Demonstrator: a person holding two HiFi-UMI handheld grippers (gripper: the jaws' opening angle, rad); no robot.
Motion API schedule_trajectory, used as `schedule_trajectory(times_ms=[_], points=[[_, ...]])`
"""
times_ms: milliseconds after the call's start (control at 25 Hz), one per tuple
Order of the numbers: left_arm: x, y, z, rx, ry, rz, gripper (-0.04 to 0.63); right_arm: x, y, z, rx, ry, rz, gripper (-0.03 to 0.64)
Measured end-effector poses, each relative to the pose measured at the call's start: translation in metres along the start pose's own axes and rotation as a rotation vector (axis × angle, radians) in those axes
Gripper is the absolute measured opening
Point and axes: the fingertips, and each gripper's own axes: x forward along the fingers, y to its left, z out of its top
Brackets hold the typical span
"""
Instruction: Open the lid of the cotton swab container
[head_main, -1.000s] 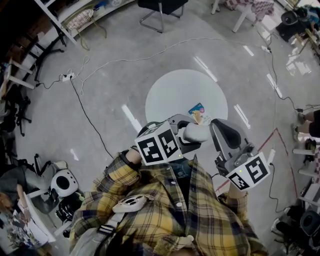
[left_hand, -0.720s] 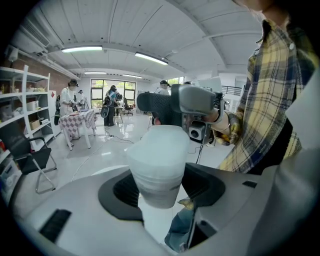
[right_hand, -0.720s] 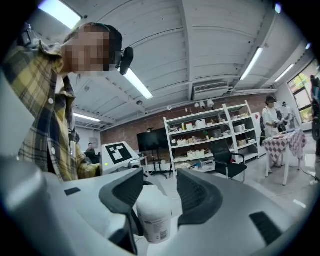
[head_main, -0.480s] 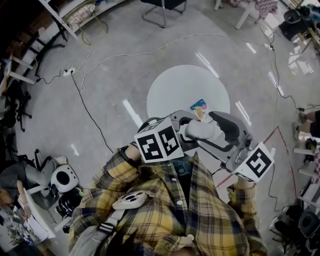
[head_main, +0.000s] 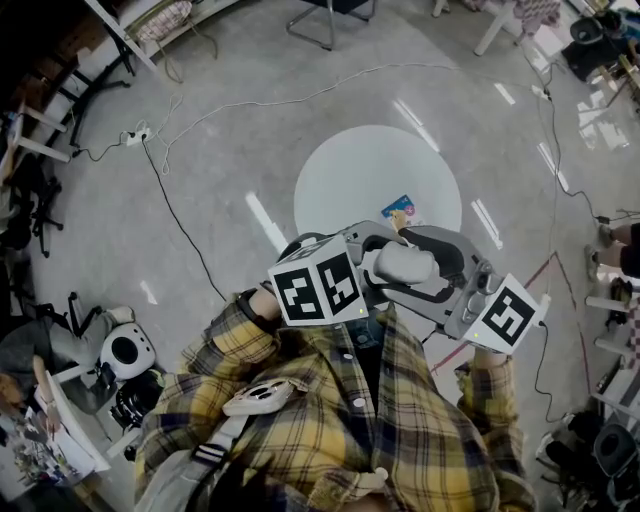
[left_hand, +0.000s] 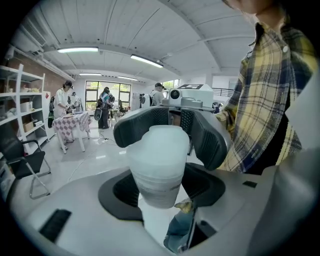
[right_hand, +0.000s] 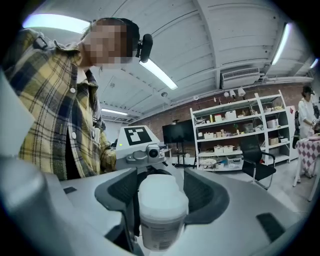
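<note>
A white translucent cotton swab container (head_main: 400, 262) with its lid on is held in front of the person's chest. My left gripper (head_main: 383, 266) is shut on its body; in the left gripper view the container (left_hand: 157, 165) fills the gap between the dark pads (left_hand: 120, 187). My right gripper (head_main: 428, 268) has come in from the right, facing the left one. Its jaws have just been opening and now stand open, one on each side of the container (right_hand: 161, 210), with a gap between it and each pad (right_hand: 204, 194).
Below the grippers stands a round white table (head_main: 360, 175) with a colourful packet (head_main: 398, 215) near its edge. Cables run across the grey floor (head_main: 180, 240). A chair (head_main: 330, 12) is at the far side. Shelves (right_hand: 240, 130) and several people (left_hand: 62, 100) are farther off.
The right gripper swung in from the right toward the left one. Its jaws went from shut to wide open and now straddle the container. The left gripper kept still.
</note>
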Motion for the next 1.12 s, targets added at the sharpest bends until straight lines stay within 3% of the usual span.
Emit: schedule_trajectory(times_ms=[200, 400, 680, 1120], points=[[0.002, -0.003, 0.000, 0.005, 0.005, -0.023, 0.253, 0.004, 0.002, -0.004, 0.017, 0.005, 0.024, 0.274], [0.008, -0.008, 0.005, 0.009, -0.001, -0.051, 0.253, -0.005, 0.001, -0.004, -0.007, -0.023, 0.004, 0.227], [0.011, -0.009, -0.001, 0.030, 0.025, -0.035, 0.253, -0.002, 0.003, -0.011, -0.027, 0.006, 0.002, 0.216], [0.012, -0.010, -0.001, -0.003, 0.003, -0.045, 0.252, -0.002, 0.002, -0.012, 0.046, 0.023, 0.039, 0.213]])
